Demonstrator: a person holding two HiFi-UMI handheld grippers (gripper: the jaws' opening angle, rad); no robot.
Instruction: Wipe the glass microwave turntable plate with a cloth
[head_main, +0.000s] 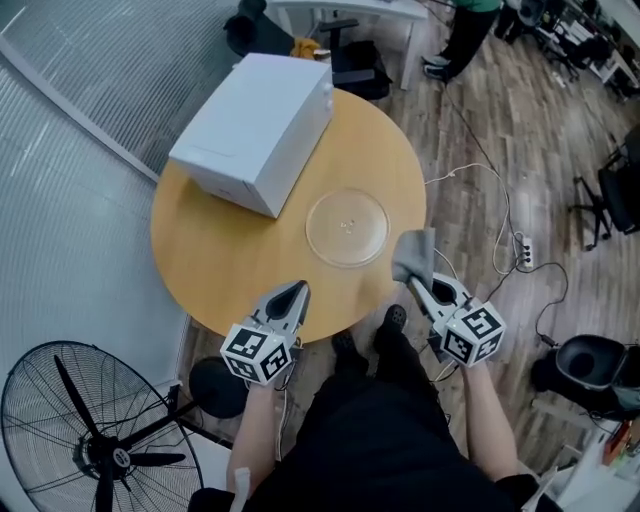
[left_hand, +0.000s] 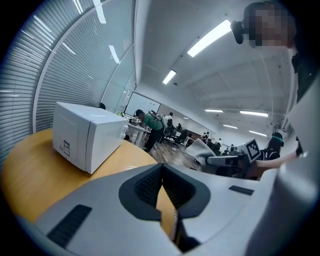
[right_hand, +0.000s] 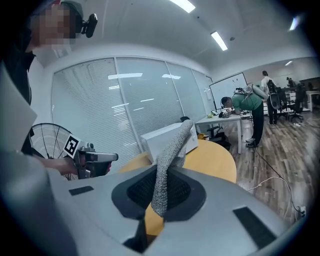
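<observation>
Round wooden table (head_main: 210, 262) first — at its near edge a nubby grey cloth (head_main: 414, 256) is pinched in the right gripper (head_main: 418, 284); the left gripper (head_main: 298, 292) is closed, empty. Just beyond, the clear round glass plate (head_main: 347, 227) is laid flat beside a boxy white microwave (head_main: 255, 130) — slick glass could get shoved off if wiped unbraced.

On the table (head_main: 200, 250), turntable plate (head_main: 347, 227) right of microwave (head_main: 255, 130); fan (head_main: 95, 440) on floor at left.

Seemingly an open office: desks (right_hand: 222, 118), swivel chairs (head_main: 612, 195), whiteboard (right_hand: 227, 89).
</observation>
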